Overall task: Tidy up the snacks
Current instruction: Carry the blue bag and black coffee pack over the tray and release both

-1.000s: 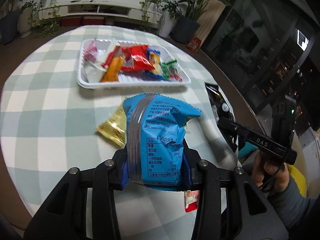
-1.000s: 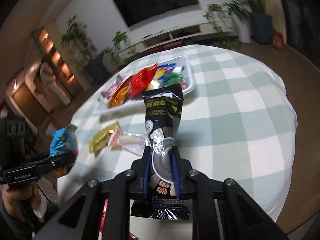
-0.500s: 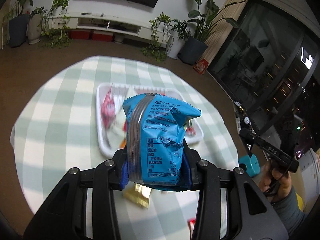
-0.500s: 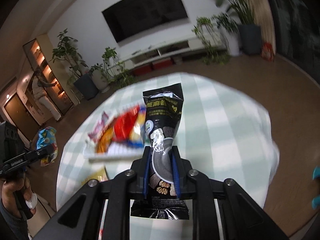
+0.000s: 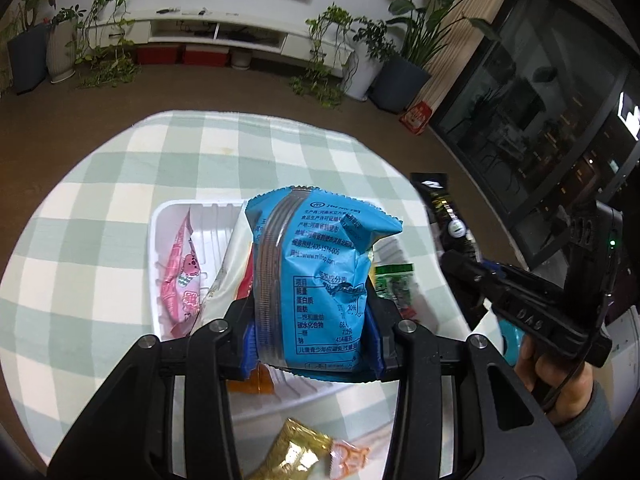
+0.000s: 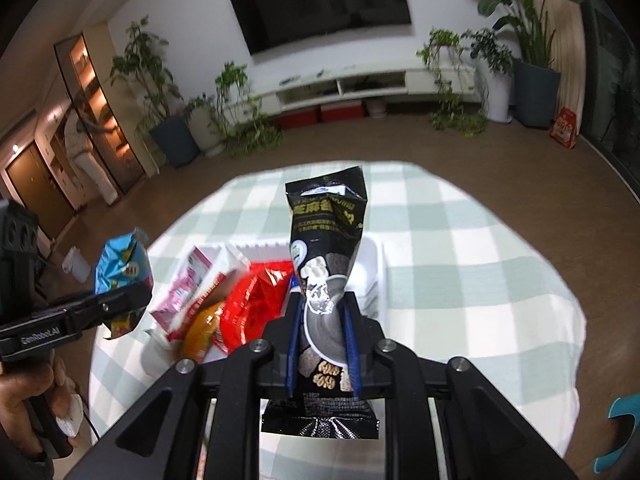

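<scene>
My left gripper (image 5: 312, 336) is shut on a blue snack bag (image 5: 316, 276) and holds it above the white tray (image 5: 160, 216). The tray holds a pink packet (image 5: 182, 280), a green packet (image 5: 394, 284) and other snacks. My right gripper (image 6: 324, 344) is shut on a black snack pouch (image 6: 326, 248) above the tray's right end (image 6: 372, 252). The left gripper with the blue bag (image 6: 120, 268) shows at the left in the right wrist view; the right gripper with the black pouch (image 5: 444, 216) shows at the right in the left wrist view.
The tray sits on a round table with a green-and-white checked cloth (image 5: 80, 240). A gold packet (image 5: 296, 452) and an orange-white packet (image 5: 348, 456) lie on the cloth in front of the tray. Red and orange packets (image 6: 256, 308) fill the tray's middle. Plants and a TV stand lie beyond.
Both grippers have risen and moved forward over the tray, still holding their bags. The loose gold packet now lies below and behind the left gripper.
</scene>
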The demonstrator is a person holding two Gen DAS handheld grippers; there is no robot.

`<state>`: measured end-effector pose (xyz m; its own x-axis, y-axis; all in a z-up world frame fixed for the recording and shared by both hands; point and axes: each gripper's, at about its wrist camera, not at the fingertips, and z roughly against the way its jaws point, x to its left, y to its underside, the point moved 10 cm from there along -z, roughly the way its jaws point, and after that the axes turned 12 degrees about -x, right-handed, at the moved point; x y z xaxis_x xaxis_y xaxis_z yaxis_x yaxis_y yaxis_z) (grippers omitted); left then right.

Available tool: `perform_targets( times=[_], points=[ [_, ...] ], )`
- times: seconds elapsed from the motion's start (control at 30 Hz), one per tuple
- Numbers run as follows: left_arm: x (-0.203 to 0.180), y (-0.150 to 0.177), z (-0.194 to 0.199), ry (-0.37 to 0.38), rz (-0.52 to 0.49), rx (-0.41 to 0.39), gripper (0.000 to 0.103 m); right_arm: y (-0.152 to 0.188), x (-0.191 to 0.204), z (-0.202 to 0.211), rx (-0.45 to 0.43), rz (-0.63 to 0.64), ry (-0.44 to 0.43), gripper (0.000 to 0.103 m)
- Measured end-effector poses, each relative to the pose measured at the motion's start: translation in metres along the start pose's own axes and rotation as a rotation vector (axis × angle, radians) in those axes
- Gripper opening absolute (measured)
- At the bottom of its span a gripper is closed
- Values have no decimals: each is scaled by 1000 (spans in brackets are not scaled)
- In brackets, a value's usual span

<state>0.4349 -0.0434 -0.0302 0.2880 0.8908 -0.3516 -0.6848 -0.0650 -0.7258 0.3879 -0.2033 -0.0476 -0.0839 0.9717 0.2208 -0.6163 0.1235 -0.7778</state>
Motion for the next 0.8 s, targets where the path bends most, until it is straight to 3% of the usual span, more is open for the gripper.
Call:
perform_targets(
  times=[0.3, 0.6, 0.8],
  points=[
    [21, 25, -49, -57, -10, 57, 39, 25, -5, -37, 66, -6, 26, 21],
    [20, 37, -71, -90, -64, 68, 40, 45, -10, -53, 115, 9, 54, 21],
    [17, 40, -73, -102, -88, 70, 49, 51, -4, -55, 117, 36, 57, 23]
  ],
)
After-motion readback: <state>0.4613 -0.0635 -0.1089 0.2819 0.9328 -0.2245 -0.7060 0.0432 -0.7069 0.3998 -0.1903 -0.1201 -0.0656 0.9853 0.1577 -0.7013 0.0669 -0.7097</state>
